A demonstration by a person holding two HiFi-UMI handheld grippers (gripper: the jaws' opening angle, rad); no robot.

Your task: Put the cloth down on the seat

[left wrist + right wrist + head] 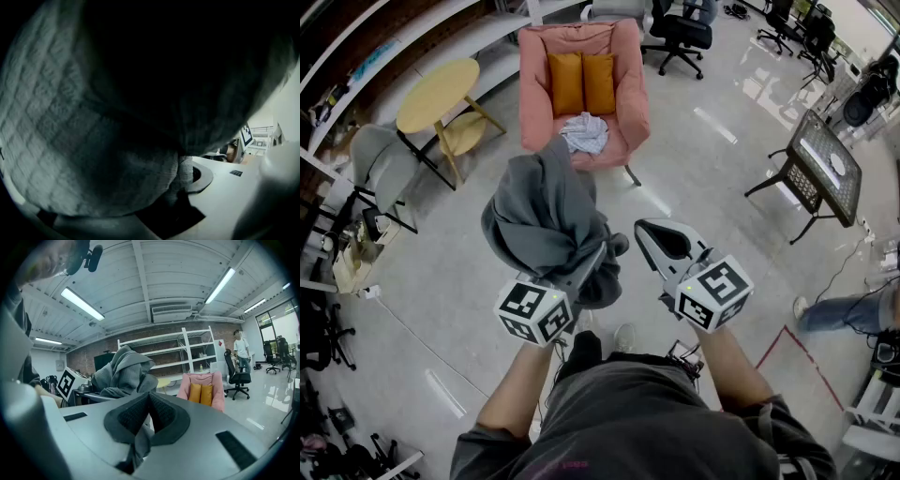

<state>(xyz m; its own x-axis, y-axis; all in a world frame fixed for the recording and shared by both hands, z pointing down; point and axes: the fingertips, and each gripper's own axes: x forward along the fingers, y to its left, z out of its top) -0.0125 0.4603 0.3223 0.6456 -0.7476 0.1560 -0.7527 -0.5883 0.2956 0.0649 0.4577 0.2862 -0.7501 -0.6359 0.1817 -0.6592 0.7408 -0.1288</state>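
Observation:
A bunched dark grey cloth (546,223) is heaped over my left gripper (581,272), which is shut on it; the jaws are mostly buried in the folds. In the left gripper view the cloth (93,140) fills nearly everything. My right gripper (649,230) is held just right of the bundle, apart from it, with its pads together (150,401) and nothing visibly gripped. The cloth (123,376) shows to its left. The seat is a pink armchair (623,112) ahead on the floor, with two orange cushions (583,82) and a pale crumpled cloth (584,133) on it.
A round yellow side table (439,94) and a grey chair (384,164) stand left of the armchair. A black mesh table (825,164) is at the right, with office chairs (680,33) behind. A person's leg (839,311) shows at far right. Someone stands near shelving (241,348).

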